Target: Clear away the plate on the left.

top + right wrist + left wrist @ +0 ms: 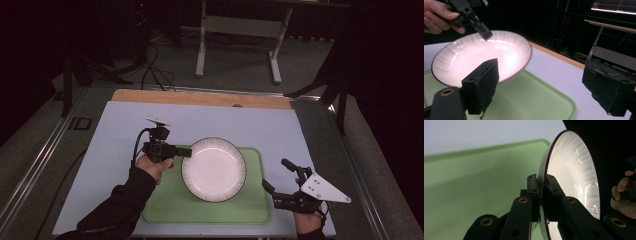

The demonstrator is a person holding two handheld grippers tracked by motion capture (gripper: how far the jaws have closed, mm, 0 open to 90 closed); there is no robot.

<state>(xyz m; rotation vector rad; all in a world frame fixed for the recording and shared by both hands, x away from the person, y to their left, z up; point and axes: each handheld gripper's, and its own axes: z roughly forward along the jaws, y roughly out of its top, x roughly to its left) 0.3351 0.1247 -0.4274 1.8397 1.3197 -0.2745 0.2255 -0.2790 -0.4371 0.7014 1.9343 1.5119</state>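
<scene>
One white bowl (214,169) with a dark rim, one green tray (252,207) and two claws are on show above the pale tabletop (120,125). Left claw (187,153) is clamped on the bowl's left rim, holding it tilted above the tray, while right claw (276,181) hangs with its jaws spread wide and empty just off the tray's right edge. Bare tabletop lies left, right and beyond the tray, up to a wooden strip (200,97) along the far edge

Plate (214,169) was white, fine radial grey streaks, thin dark rim. Tray (165,205) was pale green. Desk (120,130) was light lavender-blue, wood-coloured far edge. Both grippers' fingers (484,82) were matte black; right gripper's (281,181) top plate was light grey.
</scene>
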